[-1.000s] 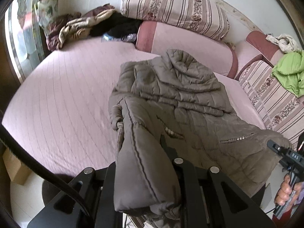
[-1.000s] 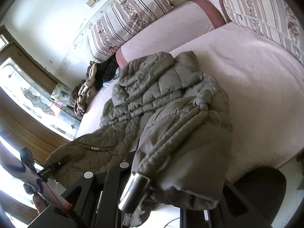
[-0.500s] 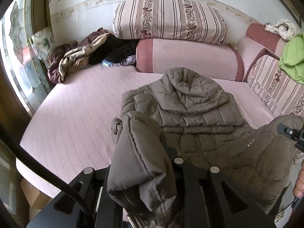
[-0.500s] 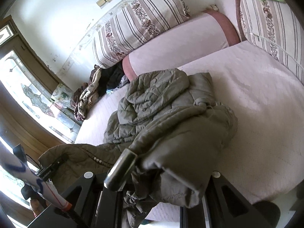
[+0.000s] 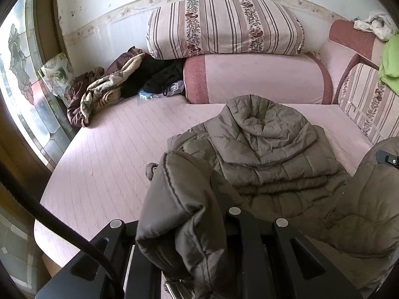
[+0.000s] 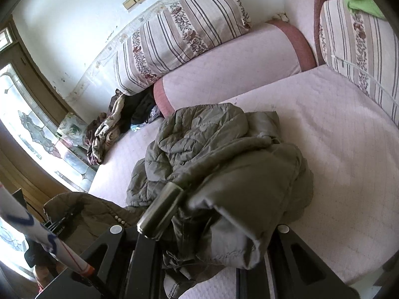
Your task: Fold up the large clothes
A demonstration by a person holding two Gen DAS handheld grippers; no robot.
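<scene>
Pink quilted bed (image 5: 104,164), wide and mostly bare. Olive padded coat (image 5: 264,144) lies mid-bed, hood toward the bolsters, upper half flat. Its lower corners are lifted: left gripper (image 5: 199,214) clamps one bunched hem corner, right gripper (image 6: 204,226) clamps the other. Judged: bottom-to-top fold is half made; hem not yet laid down, smoothing left.

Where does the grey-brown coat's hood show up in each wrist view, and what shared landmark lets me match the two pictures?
Left wrist: the hood lies centre-right on the pink bed, just below the bolster.
Right wrist: the hood sits at centre, crumpled, at the coat's far end.
Shared landmark: the striped floral pillow on top of the pink bolster, against the wall.
</scene>
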